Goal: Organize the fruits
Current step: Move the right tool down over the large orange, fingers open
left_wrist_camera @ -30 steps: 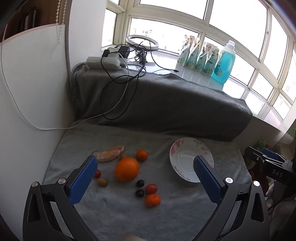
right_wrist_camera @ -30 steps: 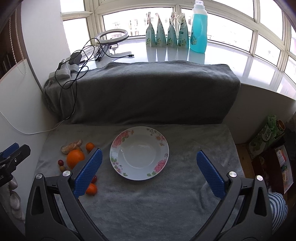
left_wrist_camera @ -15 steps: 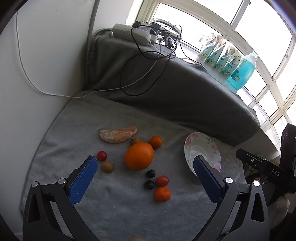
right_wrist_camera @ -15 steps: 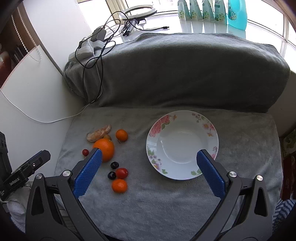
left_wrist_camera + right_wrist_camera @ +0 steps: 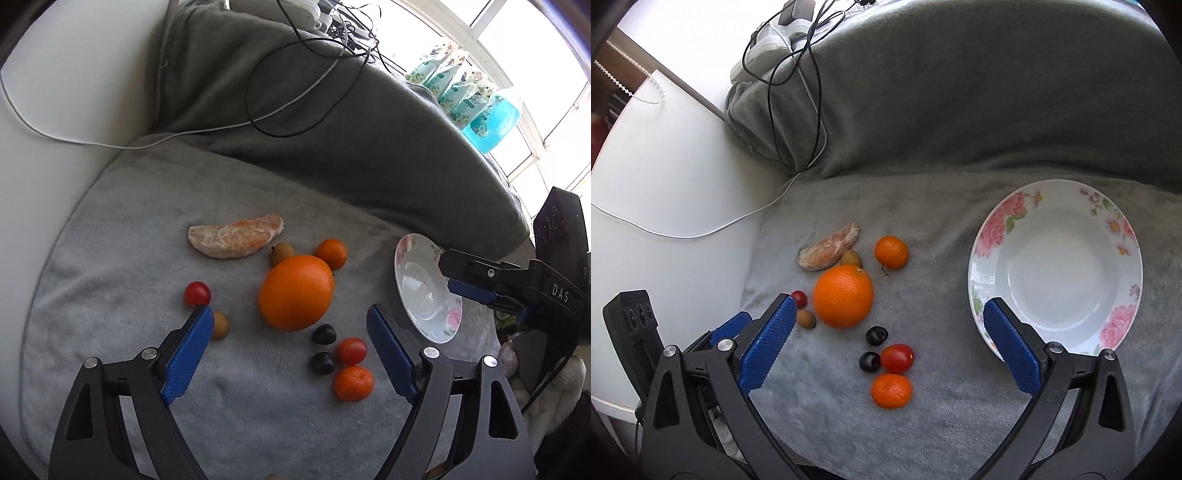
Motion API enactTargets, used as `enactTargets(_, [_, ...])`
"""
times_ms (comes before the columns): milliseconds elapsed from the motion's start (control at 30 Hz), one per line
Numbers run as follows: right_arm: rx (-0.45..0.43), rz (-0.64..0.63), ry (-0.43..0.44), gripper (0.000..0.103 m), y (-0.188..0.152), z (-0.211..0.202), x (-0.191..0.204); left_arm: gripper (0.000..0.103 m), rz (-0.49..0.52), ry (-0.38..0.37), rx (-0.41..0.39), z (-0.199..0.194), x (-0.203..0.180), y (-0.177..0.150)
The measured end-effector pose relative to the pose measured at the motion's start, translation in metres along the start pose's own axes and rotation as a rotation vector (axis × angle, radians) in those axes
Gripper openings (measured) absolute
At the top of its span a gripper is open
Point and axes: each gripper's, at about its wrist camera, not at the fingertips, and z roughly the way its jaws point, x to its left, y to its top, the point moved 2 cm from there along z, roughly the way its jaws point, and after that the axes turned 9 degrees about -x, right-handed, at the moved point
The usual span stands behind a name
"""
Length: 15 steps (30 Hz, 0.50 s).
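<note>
Fruit lies scattered on a grey towel [image 5: 945, 424], all of it to the left of a flowered bowl [image 5: 997, 236] that stands on the same towel with nothing in it. The big orange [image 5: 843, 297] sits in the middle of the group. Behind it lie a peeled citrus piece [image 5: 827, 247], a small brownish fruit [image 5: 851, 258] touching the orange, and a small mandarin [image 5: 891, 252]. To the orange's left are a cherry tomato [image 5: 800, 298] and another brownish fruit [image 5: 806, 318]. In front of it cluster two dark berries [image 5: 876, 335], a second cherry tomato [image 5: 897, 357] and another mandarin [image 5: 891, 390], close together.

The left gripper [image 5: 290, 332] hangs above the orange, tilted down, its jaws closing; the blue pads are apart from the fruit and press on nothing. The right gripper [image 5: 888, 325] is spread wide and holds nothing, one finger over the fruit's left edge, the other over the bowl's near rim. Cables [image 5: 798, 96] trail down a grey blanket roll [image 5: 979, 92] behind the towel.
</note>
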Motion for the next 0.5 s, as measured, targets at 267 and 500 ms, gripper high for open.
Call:
enactTargets(267, [0.111, 0.073, 0.063, 0.099, -0.002, 0.053, 0.004, 0.082, -0.007, -0.046, 0.058, 0.023, 0.006, -0.006])
enactTargets(500, [0.173, 0.071, 0.068, 0.094, -0.006, 0.086, 0.013, 0.078, -0.038, -0.057, 0.087, 0.04, 0.011, -0.008])
